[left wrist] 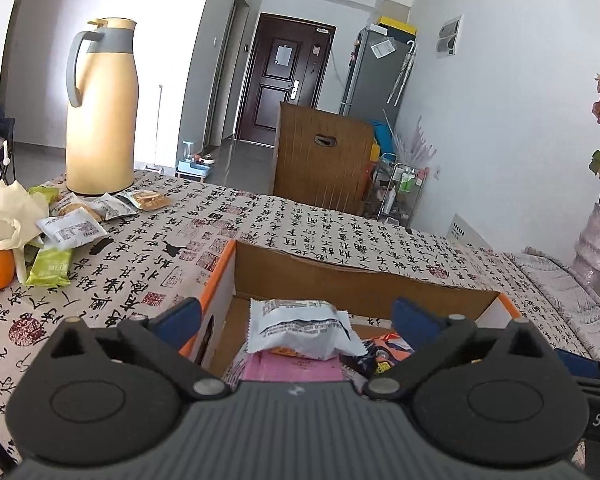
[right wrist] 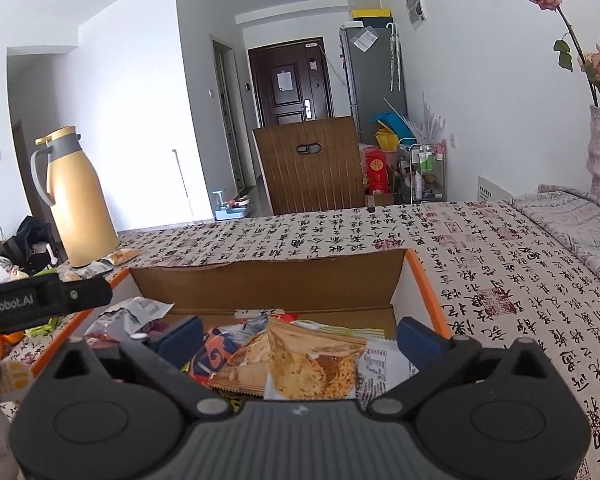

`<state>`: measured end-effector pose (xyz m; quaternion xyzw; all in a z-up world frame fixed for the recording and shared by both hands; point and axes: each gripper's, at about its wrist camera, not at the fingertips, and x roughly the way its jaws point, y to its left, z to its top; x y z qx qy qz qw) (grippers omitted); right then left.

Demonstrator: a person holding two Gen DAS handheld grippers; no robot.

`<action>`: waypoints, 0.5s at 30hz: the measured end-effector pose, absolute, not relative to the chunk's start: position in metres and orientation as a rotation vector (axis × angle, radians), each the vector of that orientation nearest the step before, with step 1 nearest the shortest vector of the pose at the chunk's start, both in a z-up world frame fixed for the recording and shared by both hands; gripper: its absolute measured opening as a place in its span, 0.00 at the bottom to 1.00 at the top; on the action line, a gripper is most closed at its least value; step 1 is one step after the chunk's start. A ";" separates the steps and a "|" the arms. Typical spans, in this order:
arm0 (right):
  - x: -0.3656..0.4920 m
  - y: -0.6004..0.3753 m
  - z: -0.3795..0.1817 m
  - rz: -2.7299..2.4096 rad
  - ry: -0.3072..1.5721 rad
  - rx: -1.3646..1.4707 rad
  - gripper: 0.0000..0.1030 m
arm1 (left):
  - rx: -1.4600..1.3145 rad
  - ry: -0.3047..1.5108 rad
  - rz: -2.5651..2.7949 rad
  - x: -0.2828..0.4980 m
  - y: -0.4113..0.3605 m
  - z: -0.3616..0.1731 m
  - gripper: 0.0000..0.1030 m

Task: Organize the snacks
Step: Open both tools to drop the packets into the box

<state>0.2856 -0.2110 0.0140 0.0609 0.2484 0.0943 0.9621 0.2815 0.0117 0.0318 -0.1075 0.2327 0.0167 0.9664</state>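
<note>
Left wrist view: I had L gripper [left wrist: 296, 312] spread wide, white snack packet [left wrist: 300, 330] lying free in cardboard box [left wrist: 360, 280]. R gripper [right wrist: 300, 336] likewise open over biscuit pack [right wrist: 312, 364]. Loose snacks [left wrist: 72, 228] waited at 9 o'clock by thermos [left wrist: 100, 108].

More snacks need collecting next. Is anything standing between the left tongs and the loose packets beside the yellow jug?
Only the box's orange-edged left wall does; past it the tablecloth lies bare up to the snack packets. The left tongs hang open over the box.

A cardboard box [left wrist: 364, 280] sits on the table [left wrist: 300, 220], snack packets [right wrist: 312, 364] inside it. Left of it lie loose packets [left wrist: 72, 228]; a flask [left wrist: 100, 108] stands behind those. A chair [right wrist: 312, 164] stands beyond the table.
</note>
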 end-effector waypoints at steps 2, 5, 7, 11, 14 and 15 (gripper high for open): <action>0.284 -0.210 0.015 0.191 0.497 0.120 1.00 | -0.218 0.470 0.031 0.280 0.011 0.033 1.00; 0.280 -0.210 0.020 0.191 0.478 0.113 1.00 | -0.222 0.456 0.030 0.276 0.011 0.037 1.00; 0.276 -0.209 0.024 0.192 0.460 0.109 1.00 | -0.224 0.447 0.027 0.273 0.010 0.041 1.00; 0.269 -0.207 0.033 0.176 0.443 0.103 1.00 | -0.213 0.425 0.045 0.264 0.006 0.052 1.00; 0.258 -0.205 0.041 0.171 0.431 0.096 1.00 | -0.212 0.398 0.042 0.253 0.005 0.064 1.00; 0.254 -0.205 0.044 0.170 0.431 0.095 1.00 | -0.211 0.390 0.040 0.249 0.005 0.068 1.00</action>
